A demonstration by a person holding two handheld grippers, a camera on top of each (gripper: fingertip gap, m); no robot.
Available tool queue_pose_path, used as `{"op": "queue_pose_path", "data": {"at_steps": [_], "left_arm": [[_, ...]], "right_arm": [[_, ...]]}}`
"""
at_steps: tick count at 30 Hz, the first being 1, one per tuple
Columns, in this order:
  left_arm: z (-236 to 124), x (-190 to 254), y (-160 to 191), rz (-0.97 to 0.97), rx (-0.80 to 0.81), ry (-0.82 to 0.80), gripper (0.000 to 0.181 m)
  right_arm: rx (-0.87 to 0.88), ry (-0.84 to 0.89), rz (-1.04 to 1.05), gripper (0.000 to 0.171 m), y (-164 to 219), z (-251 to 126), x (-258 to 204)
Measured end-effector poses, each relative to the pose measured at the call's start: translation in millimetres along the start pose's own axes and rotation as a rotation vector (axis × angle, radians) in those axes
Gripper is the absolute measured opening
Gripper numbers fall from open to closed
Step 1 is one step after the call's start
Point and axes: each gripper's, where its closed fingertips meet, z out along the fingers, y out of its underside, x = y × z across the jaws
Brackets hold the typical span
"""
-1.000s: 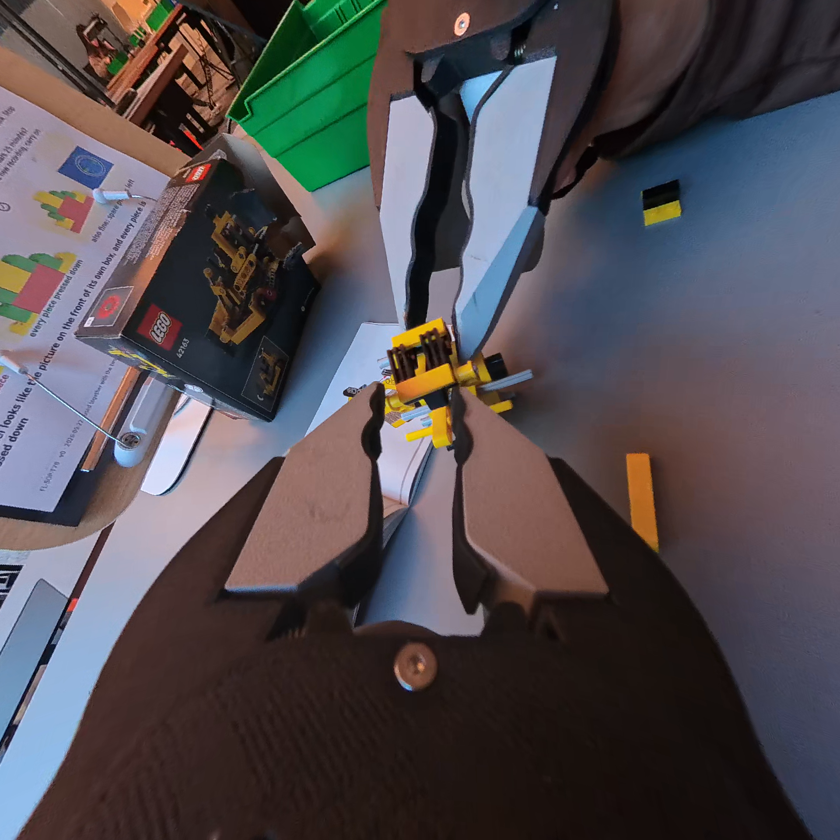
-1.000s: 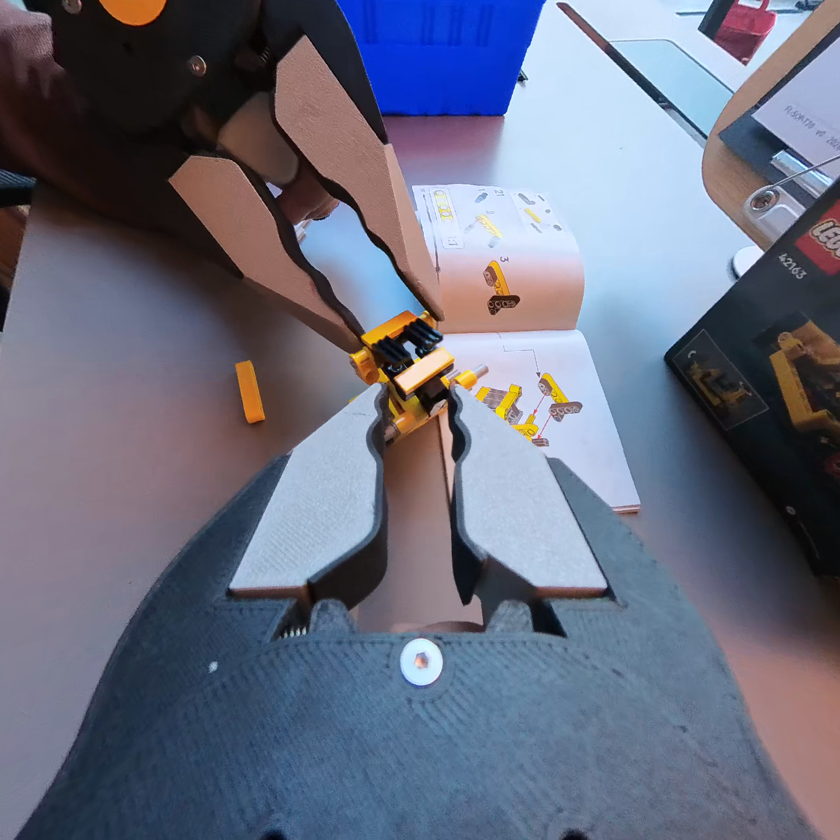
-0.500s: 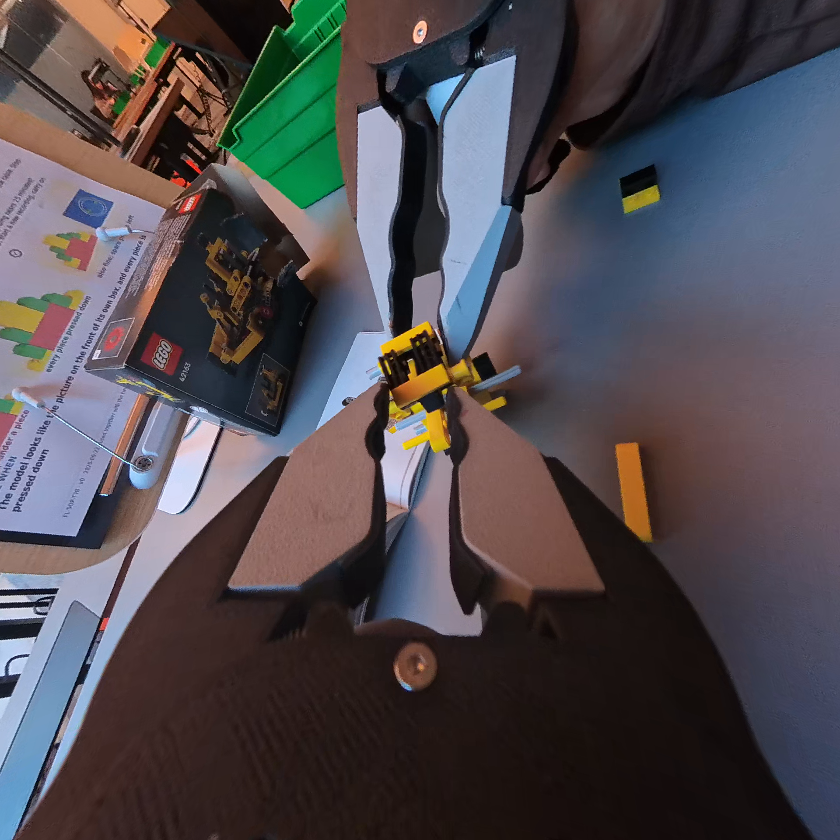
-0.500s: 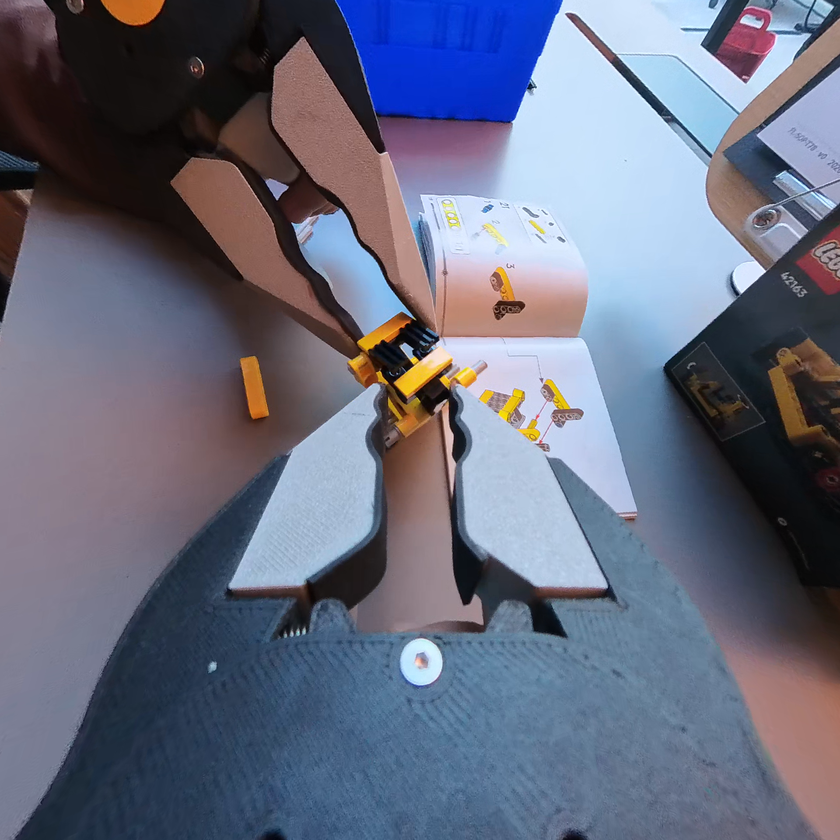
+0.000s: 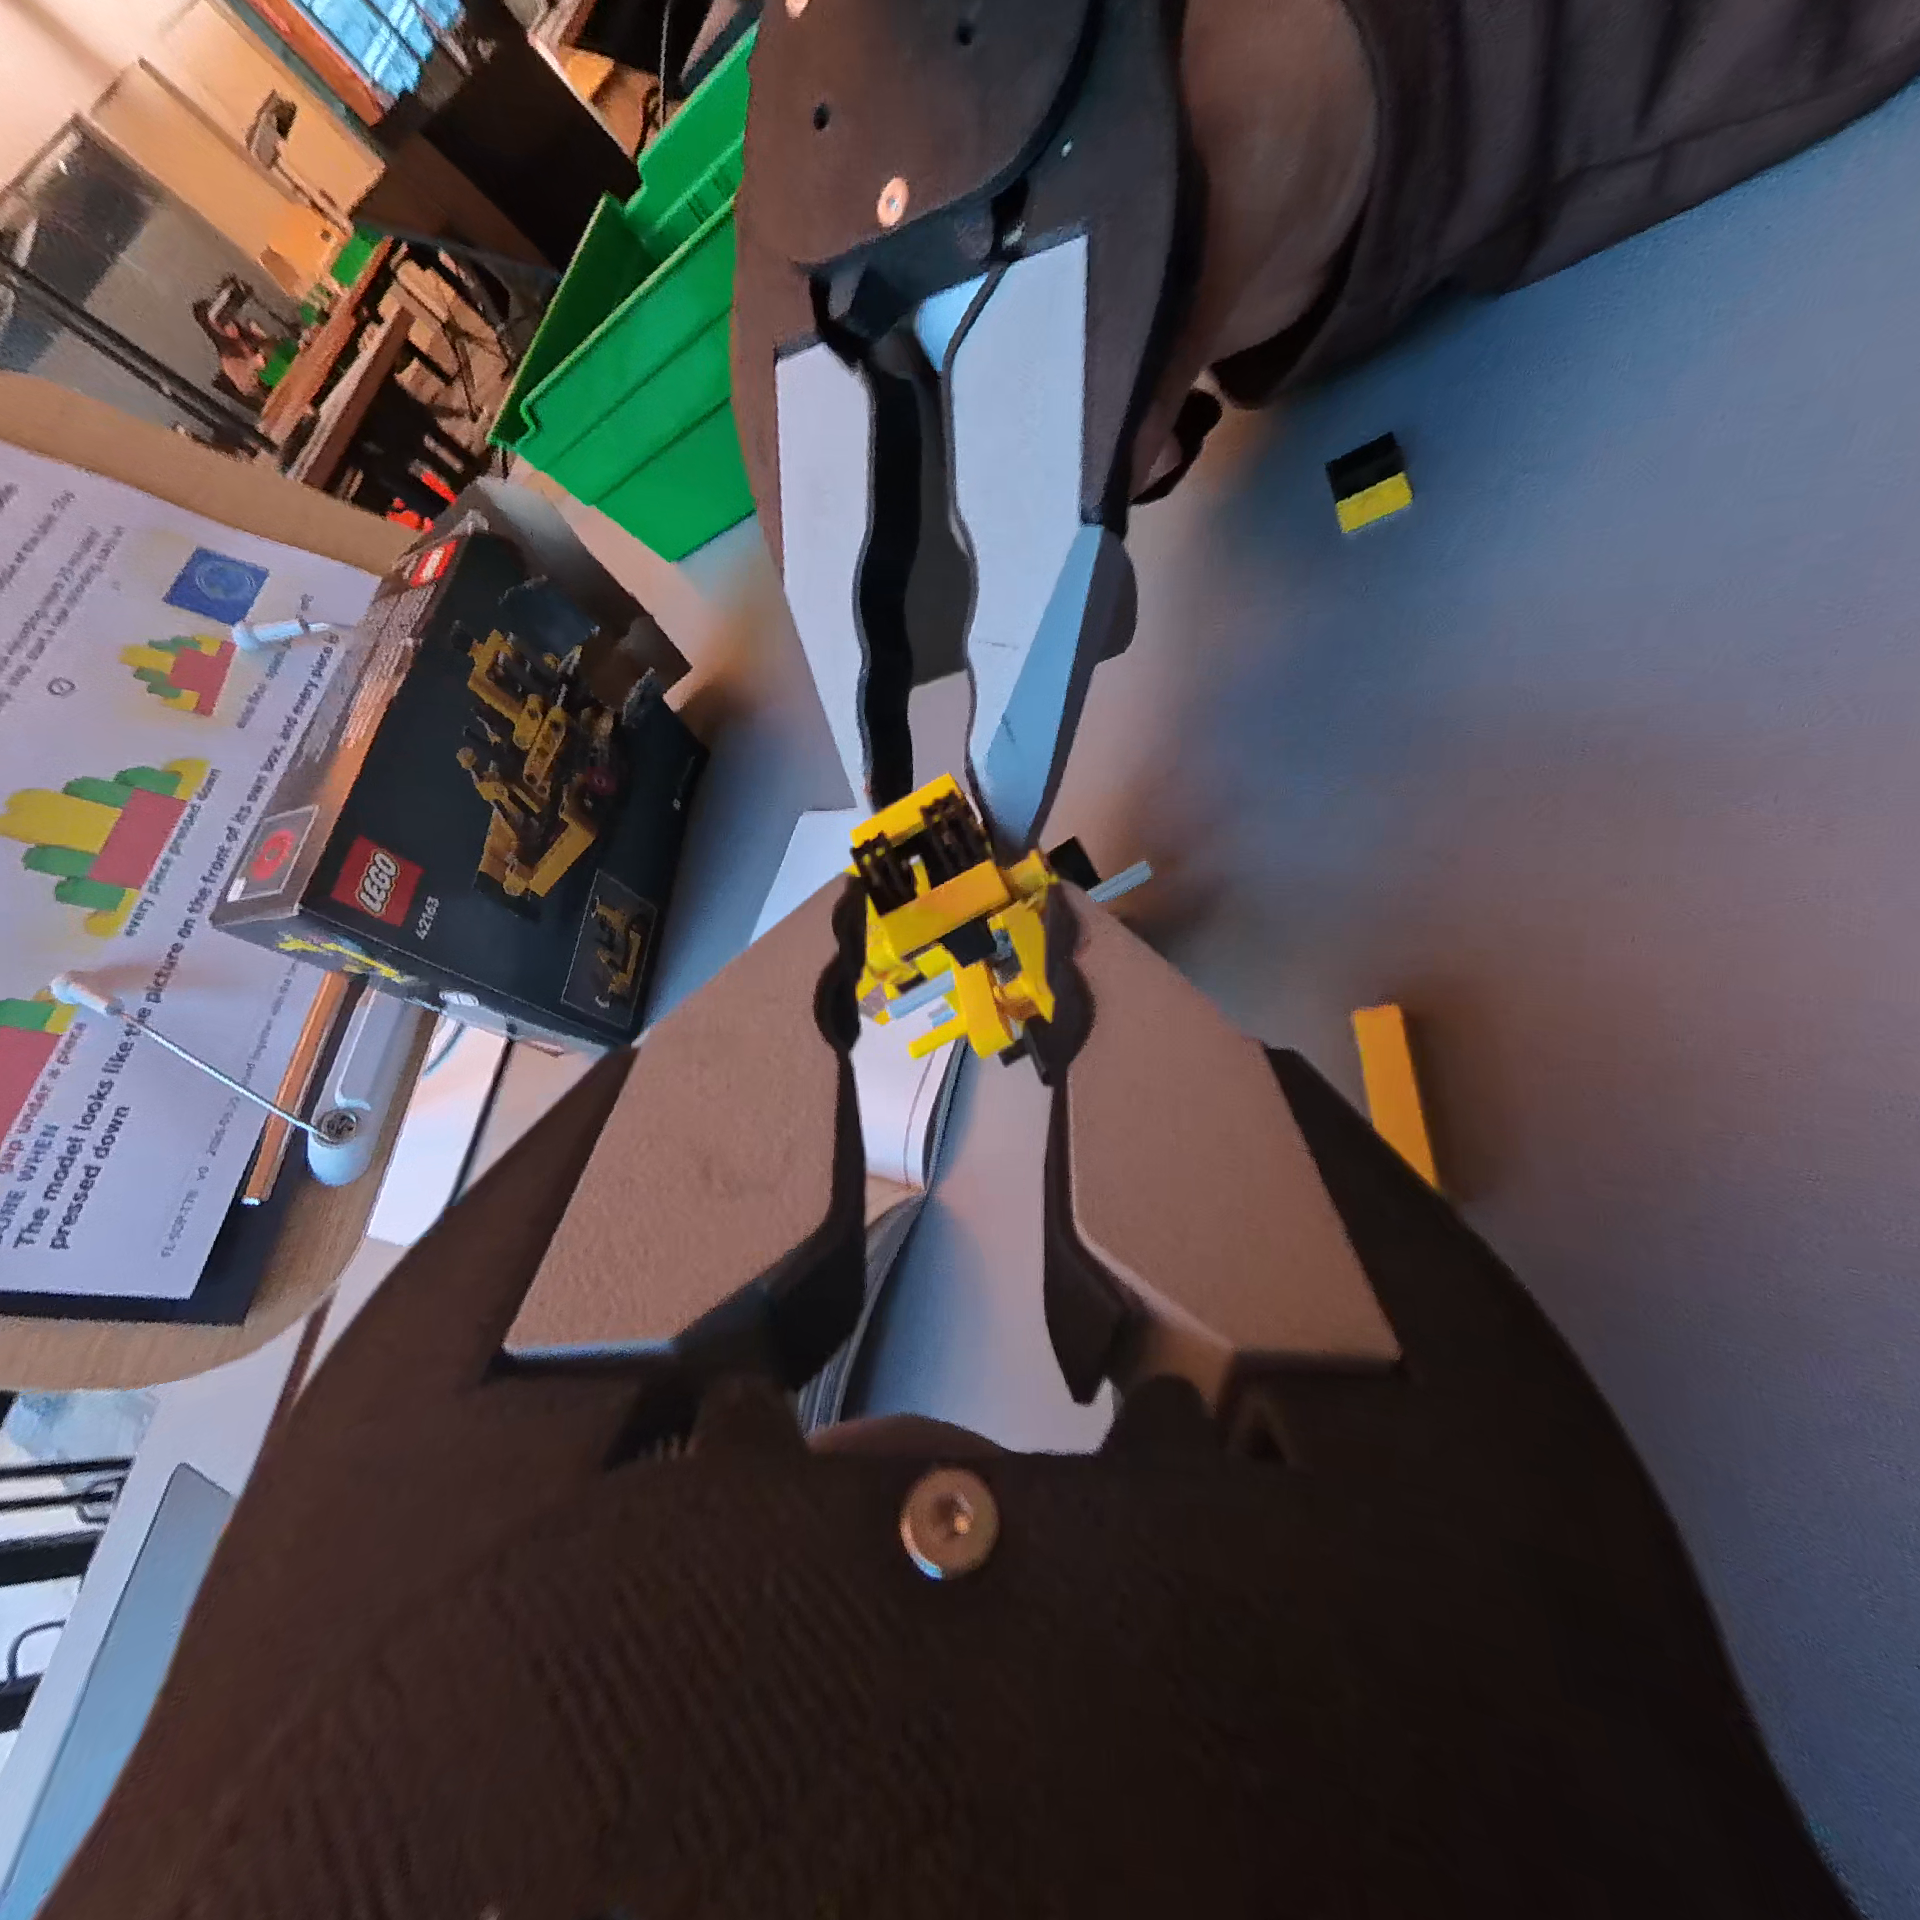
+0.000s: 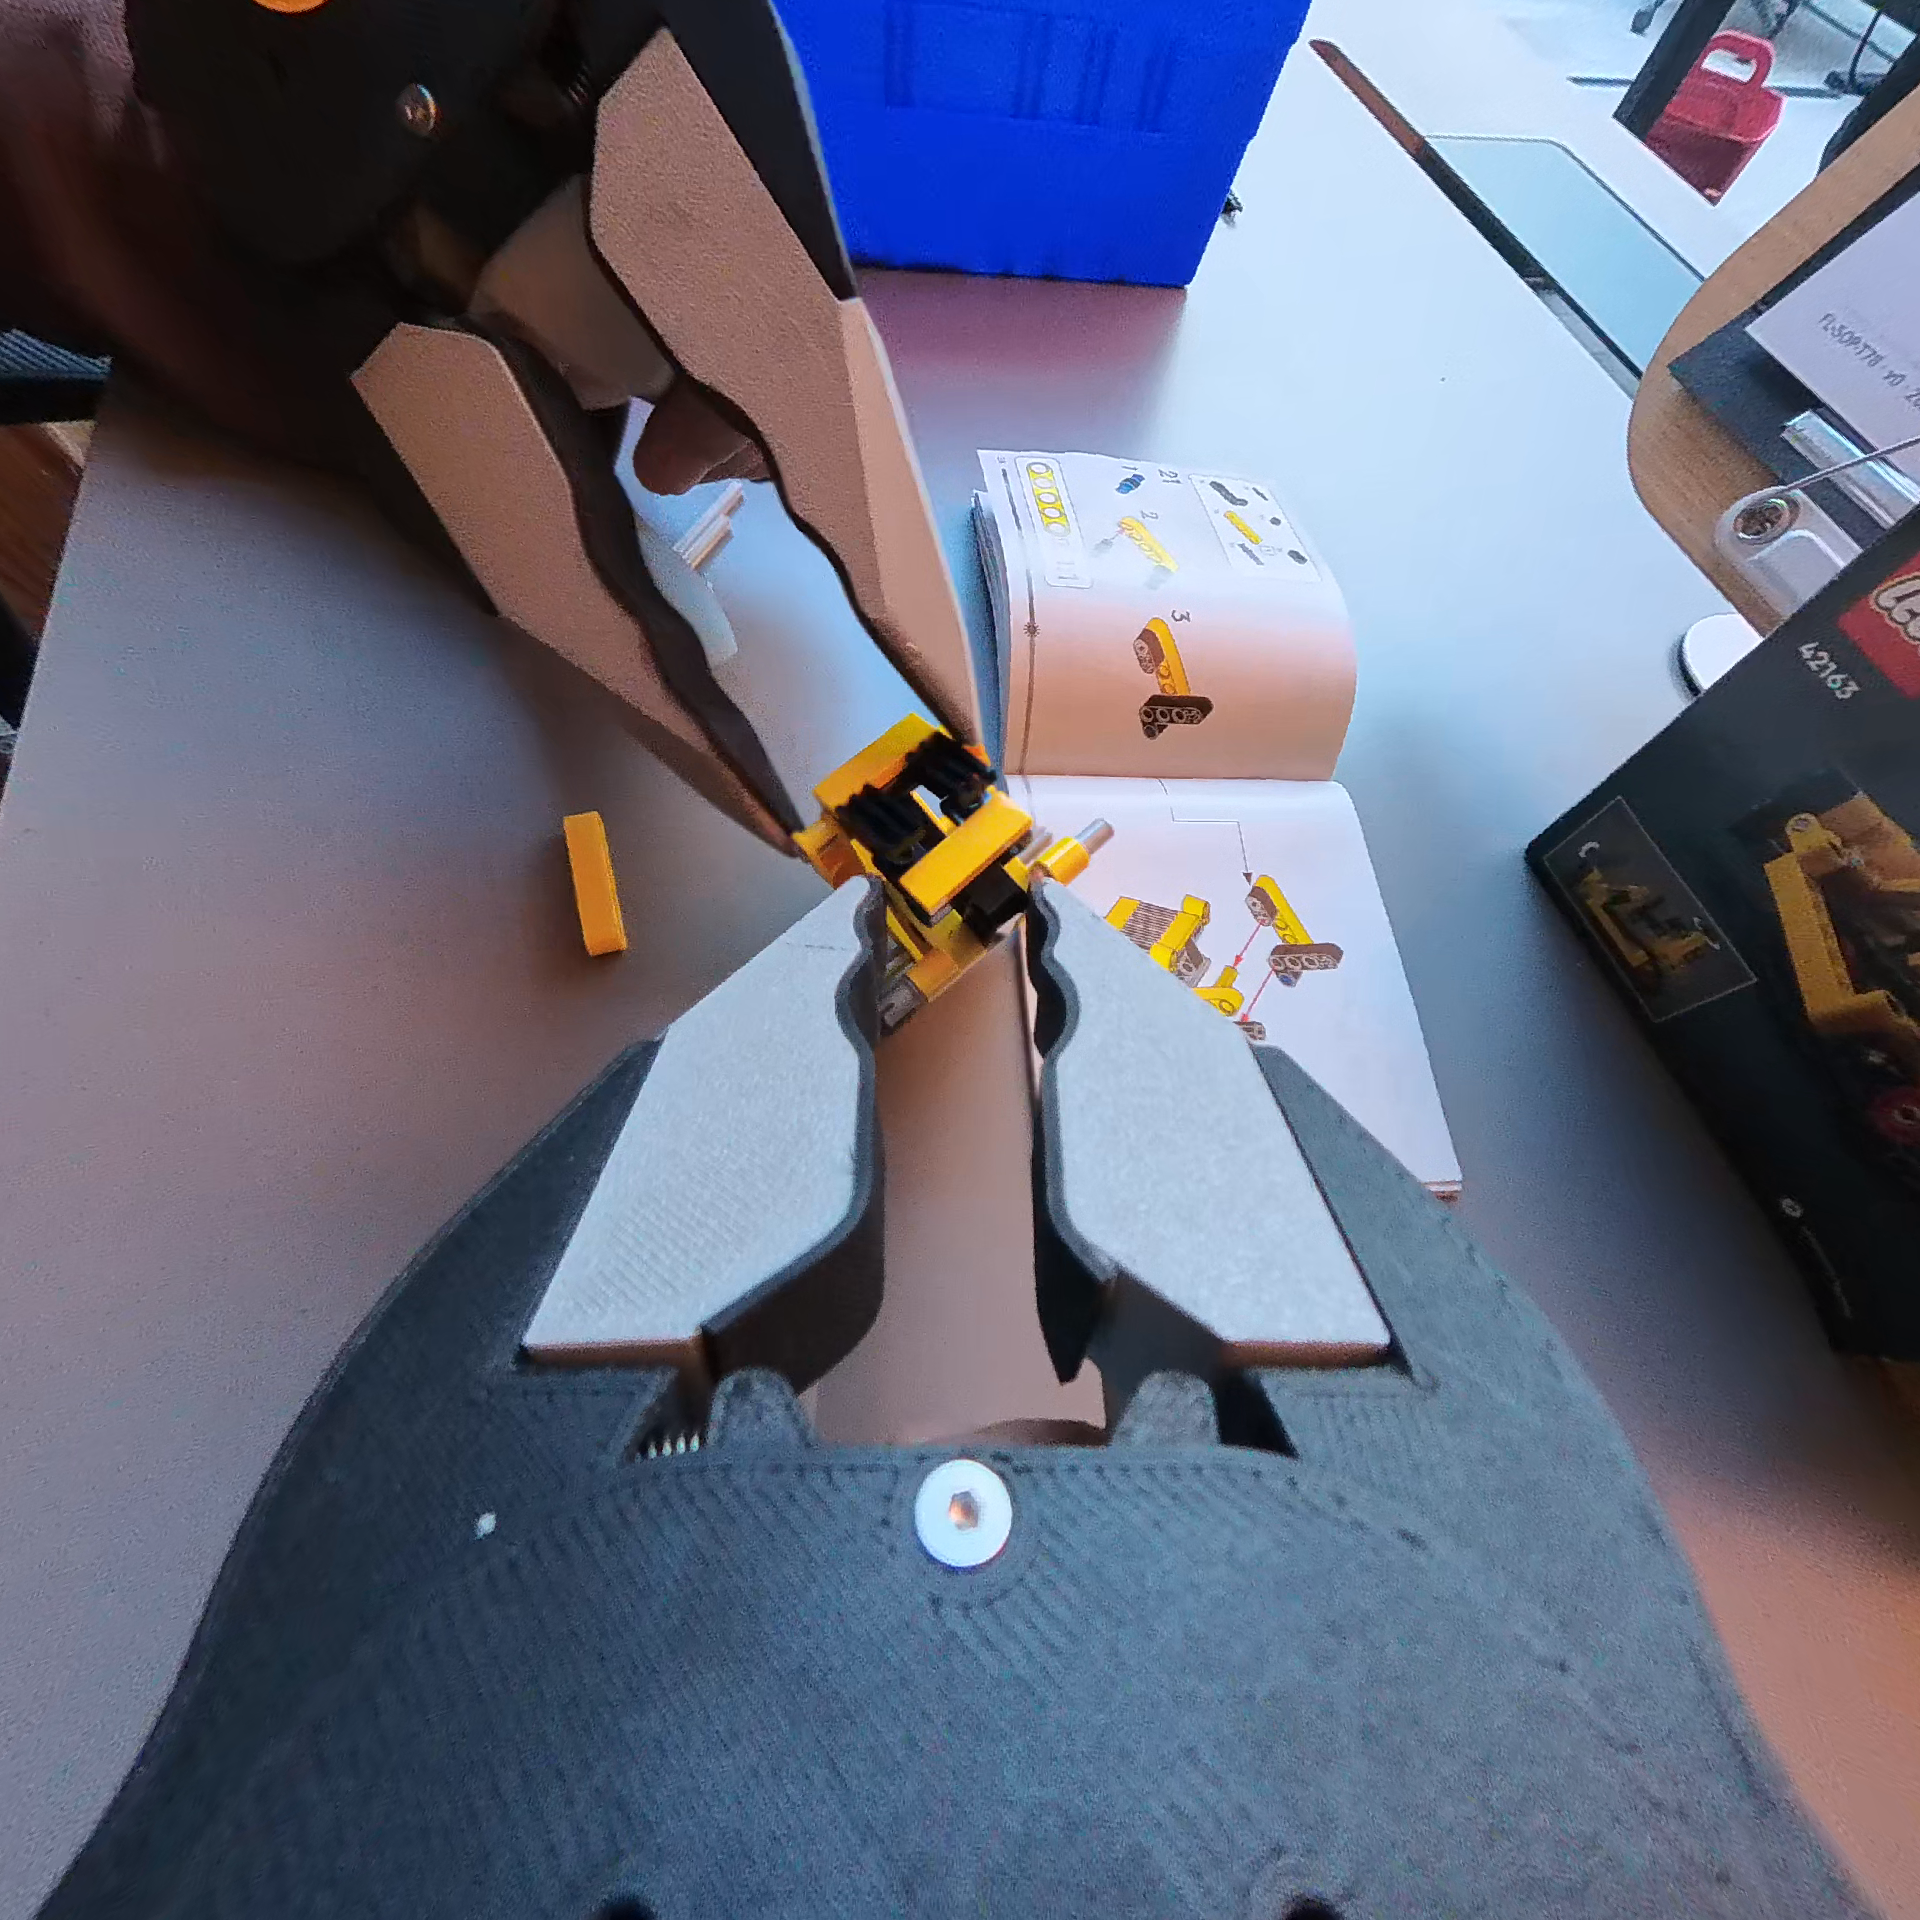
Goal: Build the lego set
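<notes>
Gripping the yellow-and-black lego model (image 5: 951, 914) from opposite ends, left gripper (image 5: 951, 992) and right gripper (image 6: 951, 914) are each clamped on it, holding it raised above the tabletop (image 6: 260, 1039), probably so one steadies while the other presses parts home. Open instruction booklet (image 6: 1195, 727) lies just beyond for reference; a loose yellow beam (image 6: 594, 883) and a black-and-yellow brick (image 5: 1369, 483) wait nearby.
</notes>
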Motion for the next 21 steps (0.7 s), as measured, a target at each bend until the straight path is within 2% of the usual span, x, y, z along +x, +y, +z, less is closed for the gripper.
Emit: {"op": "queue_pose_path", "data": {"at_steps": [7, 15, 21], "left_arm": [[2.3, 7.9, 0.9, 0.068, -0.021, 0.011, 0.028], [3.4, 6.5, 5.1, -0.048, -0.015, 0.060, 0.033], [6.1, 9.2, 5.7, 0.041, -0.052, 0.019, 0.037]], "right_arm": [[0.004, -0.013, 0.000, 0.021, -0.7, 0.3, -2.0], [0.019, -0.031, 0.030, 0.025, -1.3, 0.7, -2.0], [0.038, -0.057, 0.099, 0.023, -2.0, 0.2, -0.3]]}}
